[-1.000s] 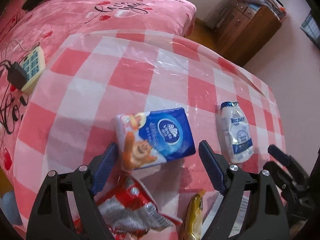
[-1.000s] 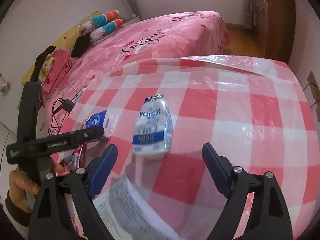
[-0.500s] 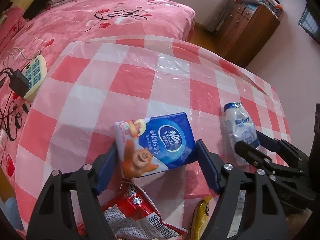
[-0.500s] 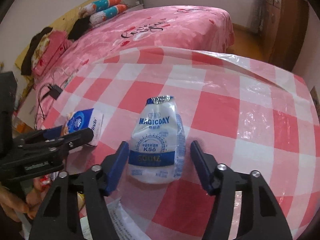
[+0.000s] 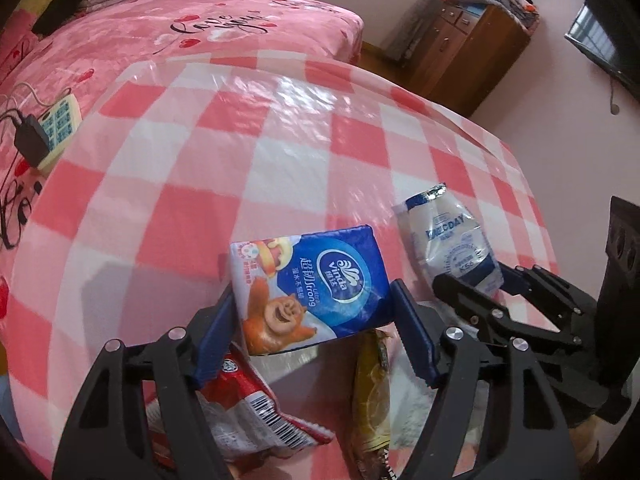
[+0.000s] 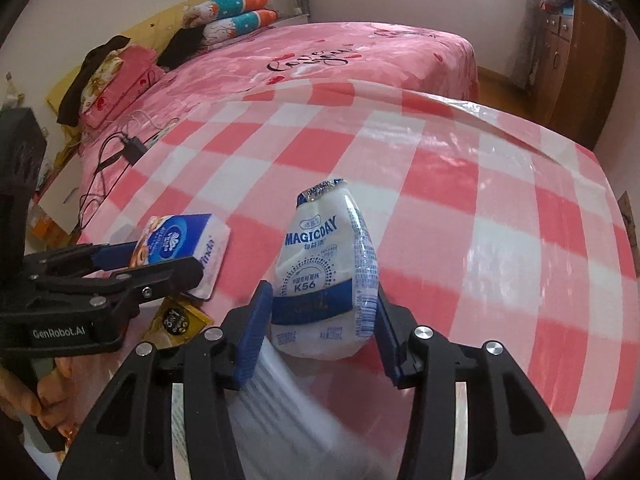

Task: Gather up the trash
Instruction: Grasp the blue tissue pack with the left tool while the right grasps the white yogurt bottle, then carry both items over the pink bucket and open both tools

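The left gripper (image 5: pixel 316 332) is clamped on a blue tissue pack (image 5: pixel 308 288), one blue pad on each short side, the pack tipped up off the checked tablecloth (image 5: pixel 248 152). The right gripper (image 6: pixel 320 332) has its jaws closing around a white drink pouch (image 6: pixel 326 272); both pads lie against the pouch's lower sides and the pouch stands tilted up between them.

Just under the left gripper, on the near edge of the table, lie a red snack wrapper (image 5: pixel 244 412) and a yellow sachet (image 5: pixel 372 400). The sachet also shows in the right view (image 6: pixel 176 320), below the left gripper (image 6: pixel 132 260) and beside the tissue pack (image 6: pixel 180 240). A sheet of paper (image 6: pixel 280 408) lies blurred under the right gripper. In the left view the right gripper (image 5: pixel 492 284) sits on the near right, with the pouch (image 5: pixel 452 248) between its fingers. The person's hand (image 6: pixel 28 396) holds the left gripper's handle at the near left.

Beyond the table is a pink bed (image 6: pixel 320 60); a power strip (image 5: pixel 56 128) with a black plug lies on it at the left, and a wooden cabinet (image 5: pixel 472 52) stands far right.

A second ago both grippers stood wider, with the pack and pouch lying flat on the cloth ahead of their pads; since then the jaws have narrowed onto them and both items have been lifted at an angle.
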### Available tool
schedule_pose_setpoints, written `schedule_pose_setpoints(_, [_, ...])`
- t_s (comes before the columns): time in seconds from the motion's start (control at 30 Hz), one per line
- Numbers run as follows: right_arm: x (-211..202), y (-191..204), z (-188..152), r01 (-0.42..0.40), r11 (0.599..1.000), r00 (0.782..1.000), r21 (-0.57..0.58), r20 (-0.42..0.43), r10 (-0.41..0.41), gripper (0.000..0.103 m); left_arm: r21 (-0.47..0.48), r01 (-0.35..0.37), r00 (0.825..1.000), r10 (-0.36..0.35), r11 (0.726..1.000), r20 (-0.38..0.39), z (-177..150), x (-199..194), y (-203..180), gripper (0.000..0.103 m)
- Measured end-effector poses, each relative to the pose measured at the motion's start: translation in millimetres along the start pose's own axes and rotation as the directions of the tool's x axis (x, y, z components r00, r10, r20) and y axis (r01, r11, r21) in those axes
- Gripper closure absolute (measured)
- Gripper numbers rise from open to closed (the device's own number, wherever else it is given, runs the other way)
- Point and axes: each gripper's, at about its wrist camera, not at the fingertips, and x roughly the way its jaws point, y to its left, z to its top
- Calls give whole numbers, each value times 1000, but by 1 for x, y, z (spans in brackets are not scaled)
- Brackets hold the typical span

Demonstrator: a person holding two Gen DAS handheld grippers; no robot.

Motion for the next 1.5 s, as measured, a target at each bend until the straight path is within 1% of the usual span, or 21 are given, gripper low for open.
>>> schedule_pose_setpoints(0.33, [-37,19,-59,-17,1000,999,9,38,17,54,39,57,998,-57,998,-13,-55,-24,-17,29])
schedule_pose_setpoints(0.53, [-58,23,-90,-42,998,998,47,58,39,54,45,107,994,-106,993,-19,-79,-36,-22,30])
schedule_pose_setpoints(0.63, [-72,26,-102,-39,997,995,66,89,33,54,47,124,992,-124,991,-9,-87,-41,-25,30])
schedule_pose_setpoints(0.8, [-91,24,-107,-35,995,990,95,142,21,56,49,144,989,-146,988,38,-92,-55,-26,30])
schedule_pose_setpoints(0.83, [-95,24,-107,-37,994,988,101,153,21,60,53,140,988,-143,989,50,-92,-59,-26,30])
schedule_pose_setpoints(0.87, [-98,24,-106,-40,994,987,106,157,23,79,55,140,988,-143,989,61,-91,-62,-26,30])
schedule_pose_setpoints(0.9, [-101,23,-105,-41,993,986,113,165,22,80,57,142,987,-146,988,70,-89,-65,-27,30])
schedule_pose_setpoints(1.03, [-107,26,-105,-44,993,985,110,171,25,81,60,153,981,-159,986,115,-85,-81,-27,30])
schedule_pose_setpoints(1.13, [-107,30,-109,-56,993,988,104,152,40,81,56,155,977,-161,986,140,-87,-93,-24,30])
schedule_pose_setpoints(1.23, [-107,32,-112,-39,994,990,98,139,25,78,47,151,976,-157,987,150,-90,-102,-19,30])
schedule_pose_setpoints(1.5, [-108,33,-116,-36,994,991,107,134,21,78,-3,163,968,-160,987,192,-116,-134,12,30])
